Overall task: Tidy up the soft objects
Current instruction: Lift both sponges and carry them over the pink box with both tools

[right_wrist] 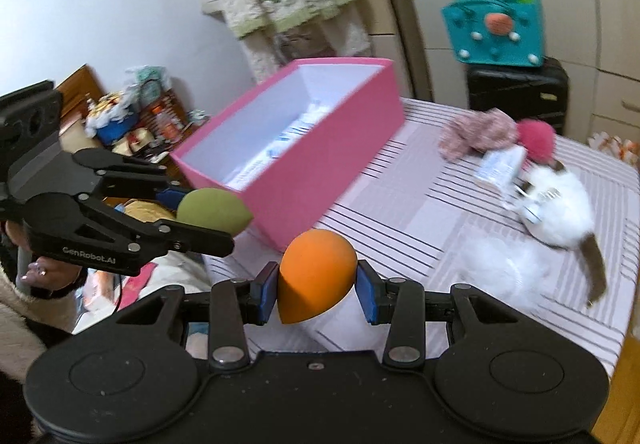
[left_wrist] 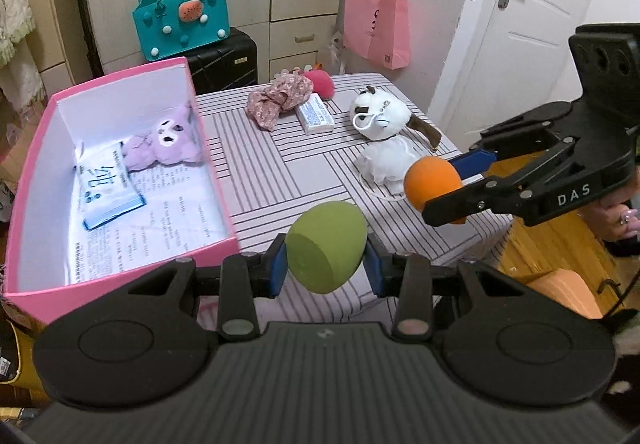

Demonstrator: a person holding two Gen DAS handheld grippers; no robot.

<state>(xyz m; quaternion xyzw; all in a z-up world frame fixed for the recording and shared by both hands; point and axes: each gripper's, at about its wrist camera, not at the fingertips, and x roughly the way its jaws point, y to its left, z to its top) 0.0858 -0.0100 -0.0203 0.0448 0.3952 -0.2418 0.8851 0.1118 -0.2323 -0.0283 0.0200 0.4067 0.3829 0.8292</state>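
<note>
My left gripper [left_wrist: 326, 264] is shut on a green egg-shaped sponge [left_wrist: 326, 246], held above the table's near edge beside the pink box [left_wrist: 208, 148]. My right gripper [right_wrist: 317, 294] is shut on an orange egg-shaped sponge [right_wrist: 316, 276]; in the left wrist view the orange sponge [left_wrist: 432, 184] hangs over the table's right side. The box holds a purple plush [left_wrist: 168, 142] and a wipes pack [left_wrist: 106, 190]. On the striped table [left_wrist: 280, 172] lie a floral scrunchie [left_wrist: 278, 100], a pink pompom [left_wrist: 322, 82], a white plush dog [left_wrist: 380, 114], a white mesh puff [left_wrist: 386, 164] and a small packet [left_wrist: 316, 116].
A teal handbag [left_wrist: 182, 24] sits on a black suitcase [left_wrist: 224, 60] behind the table. A pink paper bag [left_wrist: 378, 28] hangs on the cupboard. The white door [left_wrist: 520, 16] is at the right. Cluttered shelves [right_wrist: 128, 124] stand left of the box.
</note>
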